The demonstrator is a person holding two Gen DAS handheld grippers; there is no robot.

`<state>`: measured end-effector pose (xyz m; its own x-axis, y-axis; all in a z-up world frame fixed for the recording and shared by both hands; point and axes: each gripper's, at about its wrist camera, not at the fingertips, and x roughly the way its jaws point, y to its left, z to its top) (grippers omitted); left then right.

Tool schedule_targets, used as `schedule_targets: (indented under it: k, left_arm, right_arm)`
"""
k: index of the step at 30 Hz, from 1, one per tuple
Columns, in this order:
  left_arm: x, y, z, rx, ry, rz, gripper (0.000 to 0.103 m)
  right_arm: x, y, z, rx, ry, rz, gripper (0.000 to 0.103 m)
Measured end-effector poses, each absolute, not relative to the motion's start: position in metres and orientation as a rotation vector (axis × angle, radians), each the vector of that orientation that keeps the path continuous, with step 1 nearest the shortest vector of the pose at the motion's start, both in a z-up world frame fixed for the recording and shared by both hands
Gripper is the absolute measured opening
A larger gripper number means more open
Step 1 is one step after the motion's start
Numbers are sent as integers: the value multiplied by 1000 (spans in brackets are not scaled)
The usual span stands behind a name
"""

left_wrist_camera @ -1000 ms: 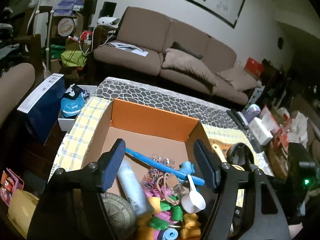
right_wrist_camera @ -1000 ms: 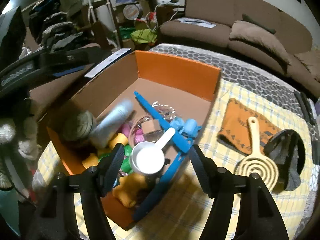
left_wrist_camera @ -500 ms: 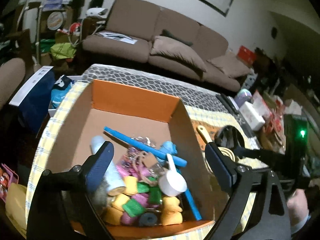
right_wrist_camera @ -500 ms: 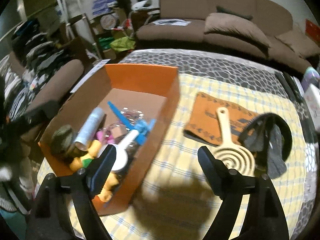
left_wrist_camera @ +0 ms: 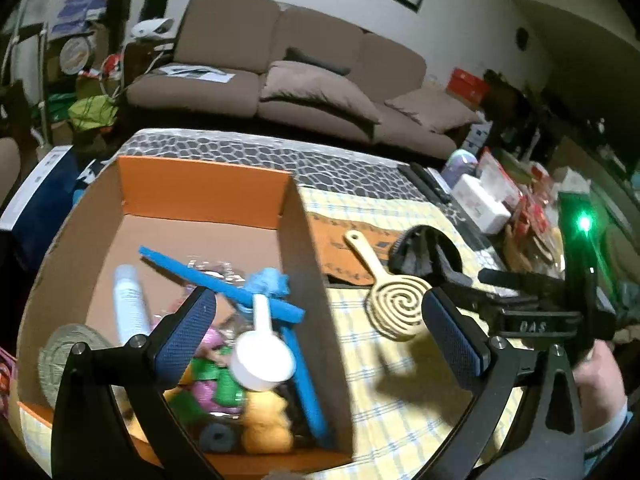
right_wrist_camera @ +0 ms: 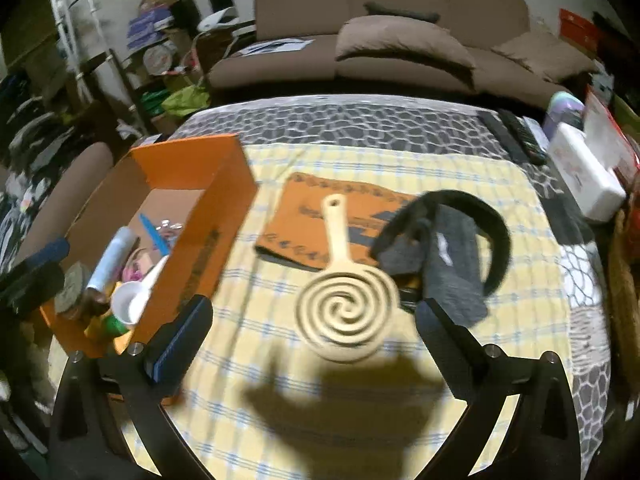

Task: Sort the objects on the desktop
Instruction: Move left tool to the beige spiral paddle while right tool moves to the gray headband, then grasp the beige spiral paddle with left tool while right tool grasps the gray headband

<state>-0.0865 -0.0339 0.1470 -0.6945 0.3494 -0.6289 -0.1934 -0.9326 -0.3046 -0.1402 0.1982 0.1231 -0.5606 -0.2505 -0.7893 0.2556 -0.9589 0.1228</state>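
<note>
An orange cardboard box [left_wrist_camera: 208, 188] on the left holds a white scoop [left_wrist_camera: 260, 364], a blue stick [left_wrist_camera: 224, 280], a white tube [left_wrist_camera: 128, 308] and several coloured pieces. My left gripper [left_wrist_camera: 318, 320] hovers over the box's right wall, its jaws opening with nothing held. A cream spiral paddle [right_wrist_camera: 348, 312] lies on the yellow checked cloth [right_wrist_camera: 500, 360], its handle on an orange mat [right_wrist_camera: 296, 216]. My right gripper [right_wrist_camera: 314, 320] hangs above the paddle, jaws opening wide, pads apart from it. A black headband with grey cloth [right_wrist_camera: 452, 264] lies just right of the paddle.
Black remotes [right_wrist_camera: 516, 136], a white box [right_wrist_camera: 584, 176] and red packets crowd the table's right side. A brown sofa [right_wrist_camera: 400, 40] stands behind the table. The hand [left_wrist_camera: 600, 372] holding the right gripper shows at the right of the left wrist view.
Both pairs of jaws have spread wider. The right gripper has moved right, from over the box to over the spiral paddle. The left gripper has shifted right toward the box's right wall.
</note>
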Motion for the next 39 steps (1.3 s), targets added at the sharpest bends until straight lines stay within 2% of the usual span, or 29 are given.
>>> schedule_targets:
  k: [14,29,39]
  left_arm:
    - [-75,102,128,-1034,20,2501,103]
    - [-113,158,77,-1195,26,2529,103]
    - [-144,167,40,-1290,52,2566,103]
  right_arm:
    - [-145,286,122,1336,-190,-2673,102]
    - [-149,346,112,1389,-362,-2738,102]
    - [-151,356,104,1414,-402,-2734,102]
